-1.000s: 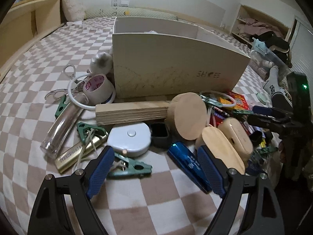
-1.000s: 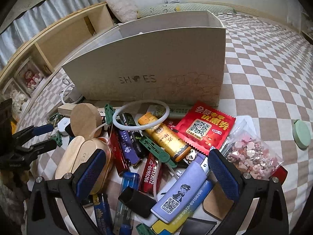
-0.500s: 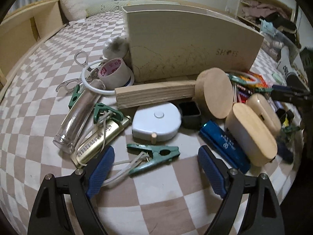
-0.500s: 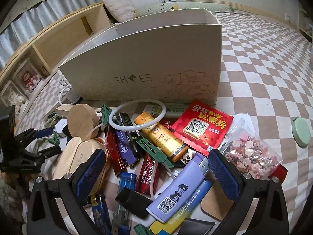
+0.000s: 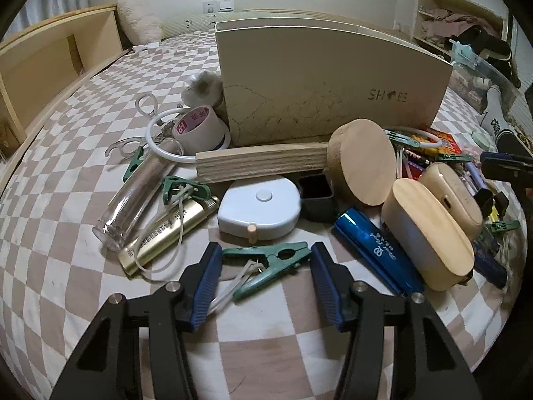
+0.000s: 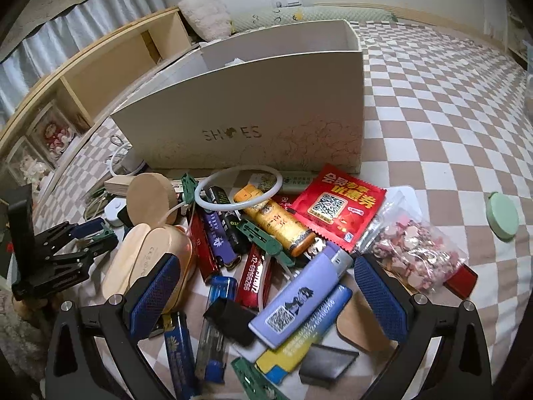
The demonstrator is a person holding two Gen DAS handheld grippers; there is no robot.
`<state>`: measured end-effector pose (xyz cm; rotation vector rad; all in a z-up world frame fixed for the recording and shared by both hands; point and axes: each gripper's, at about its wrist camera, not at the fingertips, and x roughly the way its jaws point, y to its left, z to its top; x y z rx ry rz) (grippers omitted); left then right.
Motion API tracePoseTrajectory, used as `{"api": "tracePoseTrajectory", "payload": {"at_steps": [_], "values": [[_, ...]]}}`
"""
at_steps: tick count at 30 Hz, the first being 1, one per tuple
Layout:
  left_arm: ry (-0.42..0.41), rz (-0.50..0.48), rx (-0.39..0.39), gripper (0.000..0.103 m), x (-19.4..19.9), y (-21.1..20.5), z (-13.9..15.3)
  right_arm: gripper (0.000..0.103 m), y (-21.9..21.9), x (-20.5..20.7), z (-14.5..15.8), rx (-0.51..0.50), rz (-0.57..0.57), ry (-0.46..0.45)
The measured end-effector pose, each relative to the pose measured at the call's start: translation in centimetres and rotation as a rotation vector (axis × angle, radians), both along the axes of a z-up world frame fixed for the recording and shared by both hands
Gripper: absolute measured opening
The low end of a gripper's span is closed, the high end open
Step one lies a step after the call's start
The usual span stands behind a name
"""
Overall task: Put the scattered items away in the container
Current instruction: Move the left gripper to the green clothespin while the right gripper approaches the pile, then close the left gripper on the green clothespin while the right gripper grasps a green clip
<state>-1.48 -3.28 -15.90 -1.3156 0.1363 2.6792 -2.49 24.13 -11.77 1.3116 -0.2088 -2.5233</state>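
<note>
A green clothes peg (image 5: 266, 263) with a white cord lies on the checked bedspread between the blue pads of my left gripper (image 5: 265, 266). The jaws are closing; the pads stand just off the peg's two ends. The cream box marked SHOES (image 5: 333, 76) stands behind the pile, open at the top. My right gripper (image 6: 266, 276) is open over a purple lighter (image 6: 299, 296) and holds nothing. From the right wrist view, the left gripper (image 6: 90, 236) shows at the left edge and the box (image 6: 266, 100) at the middle.
Near the peg lie a white tape measure (image 5: 260, 210), gold lighter (image 5: 166, 230), glass tube (image 5: 136, 196), wood block (image 5: 263, 163), wooden disc (image 5: 363, 160), tape roll (image 5: 200, 126) and blue lighter (image 5: 376, 243). Further right: red sachet (image 6: 339, 203), bead bag (image 6: 413, 253), several lighters.
The left gripper has tipped down towards the green peg and its jaws have narrowed around it. The right gripper has stayed in place, open.
</note>
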Motion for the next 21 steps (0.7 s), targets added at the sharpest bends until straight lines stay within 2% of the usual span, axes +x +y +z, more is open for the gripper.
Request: {"api": "tracePoseTrajectory", "payload": {"at_steps": [5, 10, 12, 13, 15, 20, 21], "values": [[-0.003, 0.031, 0.030, 0.055, 0.1, 0.1, 0.2, 0.103, 0.6, 0.6, 0.1, 0.022, -0.022, -0.025], [0.019, 0.101, 0.076, 0.055, 0.4, -0.1, 0.0, 0.103, 0.5, 0.4, 0.4, 0.055, -0.037, -0.011], [0.032, 0.123, 0.105, 0.055, 0.5, -0.3, -0.1, 0.088, 0.1, 0.2, 0.5, 0.062, -0.019, -0.001], [0.034, 0.129, 0.115, 0.055, 0.5, -0.4, -0.1, 0.074, -0.3, -0.1, 0.4, 0.071, -0.013, 0.000], [0.038, 0.140, 0.132, 0.055, 0.5, -0.5, 0.0, 0.070, -0.7, -0.7, 0.1, 0.083, 0.002, -0.016], [0.048, 0.148, 0.146, 0.055, 0.7, -0.5, 0.0, 0.046, -1.6, -1.7, -0.3, 0.119, 0.046, -0.028], [0.047, 0.148, 0.144, 0.055, 0.7, -0.5, 0.0, 0.044, -1.8, -1.8, -0.5, 0.124, 0.054, -0.032]]}}
